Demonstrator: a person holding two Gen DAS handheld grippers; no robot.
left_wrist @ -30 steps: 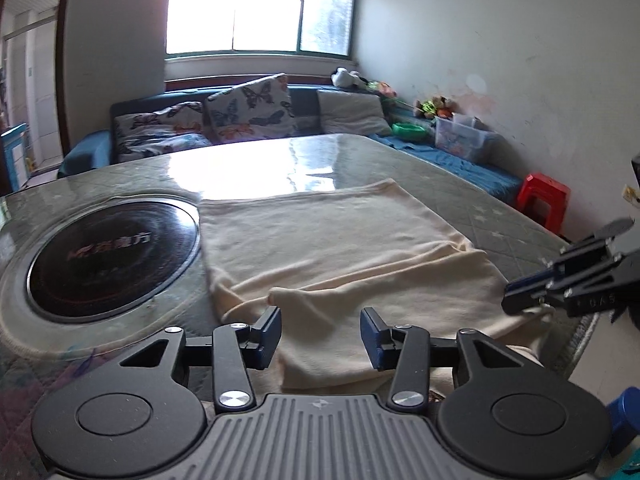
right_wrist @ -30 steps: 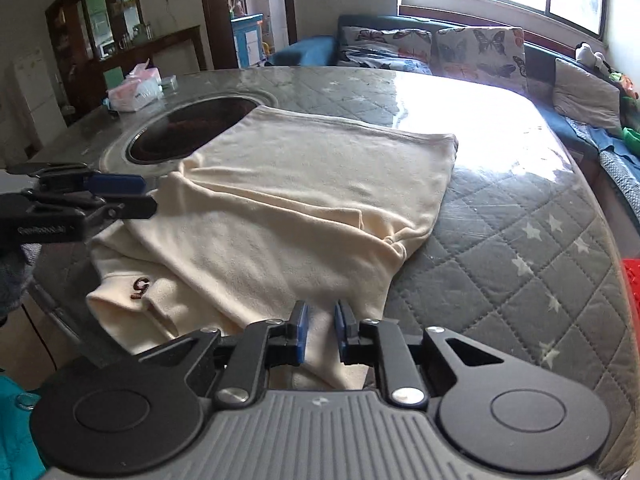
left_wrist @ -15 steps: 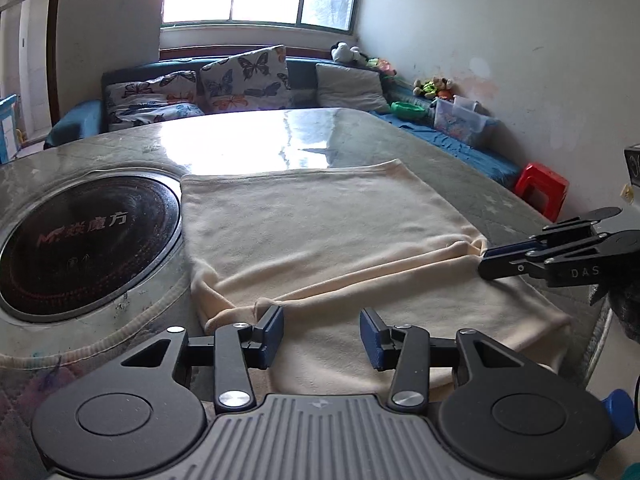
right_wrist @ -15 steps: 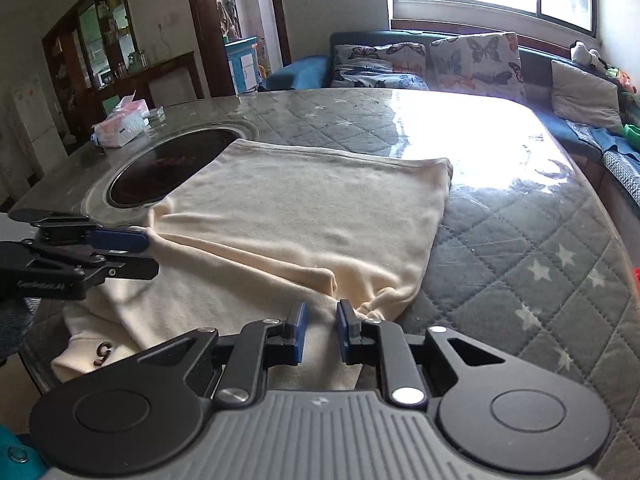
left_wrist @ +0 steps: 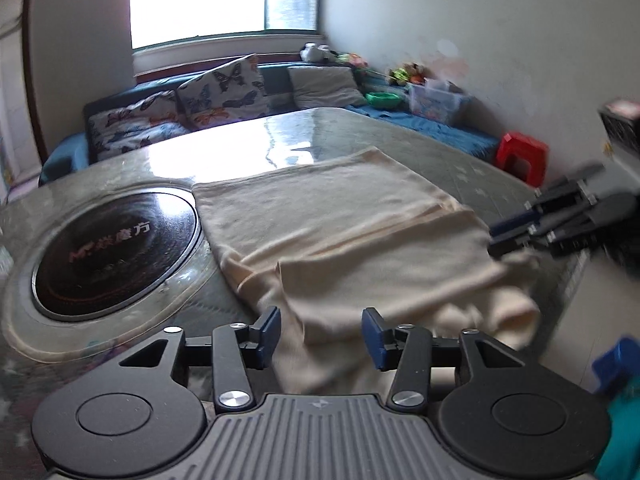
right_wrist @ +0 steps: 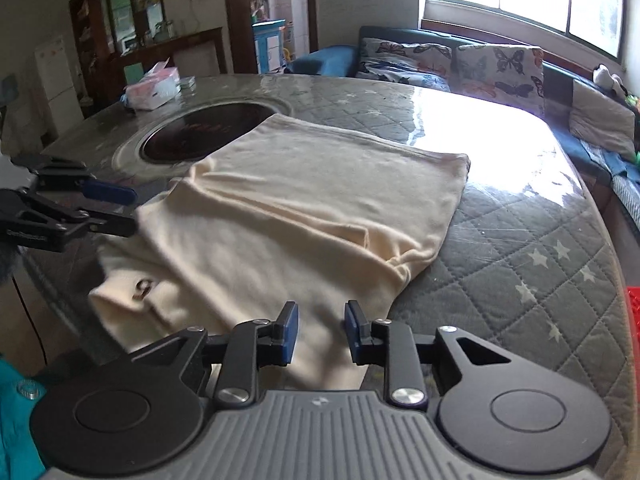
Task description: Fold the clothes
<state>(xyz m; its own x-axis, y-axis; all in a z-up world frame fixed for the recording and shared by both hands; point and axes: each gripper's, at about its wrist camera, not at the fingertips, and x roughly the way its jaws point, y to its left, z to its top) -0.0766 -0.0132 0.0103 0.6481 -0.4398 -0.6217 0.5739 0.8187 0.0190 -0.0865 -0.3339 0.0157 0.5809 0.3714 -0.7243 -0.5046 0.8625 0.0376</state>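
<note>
A cream garment (left_wrist: 360,232) lies spread on the quilted table (left_wrist: 480,168), its near end rumpled and hanging over the table's edge. My left gripper (left_wrist: 320,332) hovers at that near end. Its jaws are opening, with cloth under the gap and the pads not pressing on it. At the right in this view, my right gripper (left_wrist: 496,236) reaches to the garment's right edge. In the right wrist view the garment (right_wrist: 320,208) shows a small dark mark near its left corner. My right gripper (right_wrist: 318,332) is over the near hem, jaws opening, pads clear of the cloth. My left gripper (right_wrist: 128,208) is at the garment's left edge.
A round black cooktop (left_wrist: 116,248) is set into the table just left of the garment. A tissue pack (right_wrist: 154,90) sits at the table's far left. A sofa with butterfly cushions (left_wrist: 200,100) and a red stool (left_wrist: 522,156) stand beyond the table.
My right gripper's jaws were almost shut at the hem and now stand apart. The left jaws have widened a little. The garment's near end has dropped further over the table's edge.
</note>
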